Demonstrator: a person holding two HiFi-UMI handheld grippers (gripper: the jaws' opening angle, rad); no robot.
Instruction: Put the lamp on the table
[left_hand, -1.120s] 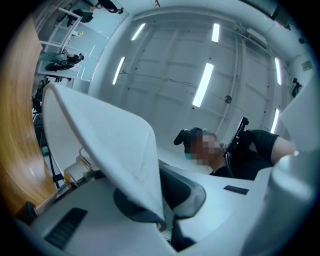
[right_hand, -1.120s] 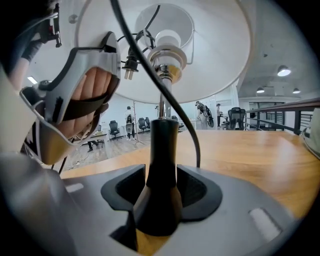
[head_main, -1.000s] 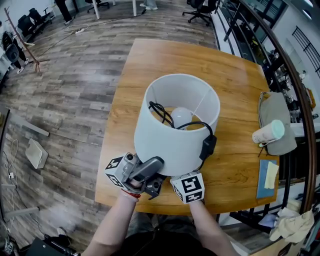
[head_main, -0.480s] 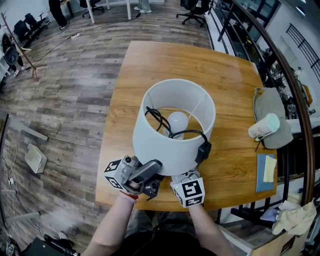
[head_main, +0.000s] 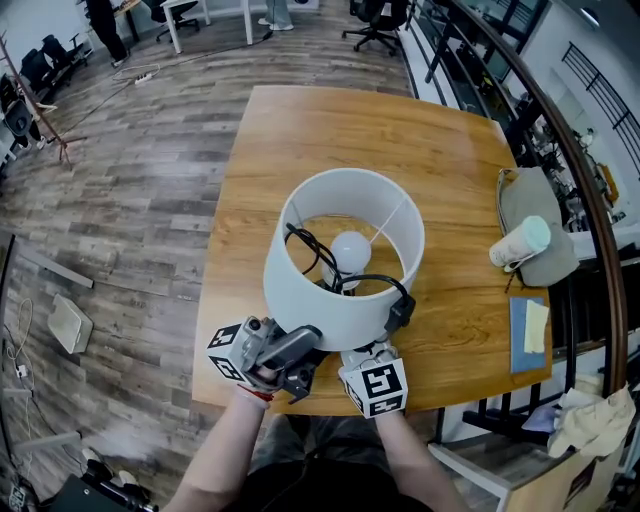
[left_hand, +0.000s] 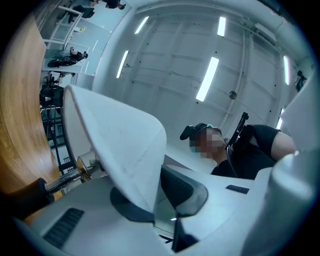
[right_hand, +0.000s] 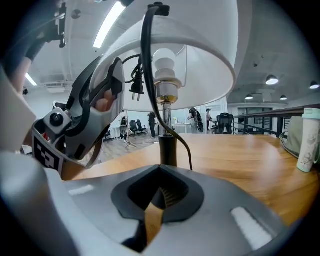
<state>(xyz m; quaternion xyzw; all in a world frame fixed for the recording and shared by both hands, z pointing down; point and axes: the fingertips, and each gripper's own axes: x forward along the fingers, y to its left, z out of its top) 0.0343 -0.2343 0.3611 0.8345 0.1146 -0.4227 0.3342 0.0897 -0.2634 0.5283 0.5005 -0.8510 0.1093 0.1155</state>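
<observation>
Wooden table (head_main: 300, 130) has the white-shaded lamp (head_main: 315, 300) upright over its near part; base hidden, so can't tell if it's set down yet. Prob nearly done, only settling + letting go left. L gripper (left_hand: 159, 200) is clamped on the shade's lower rim; R gripper (right_hand: 159, 192) has just closed its jaws on nothing, w/ lamp stem (right_hand: 167, 150) just ahead, not gripped.

Open office: swivel chairs (head_main: 374, 12), white desks (head_main: 172, 12), strip ceiling lights (left_hand: 207, 78)
</observation>
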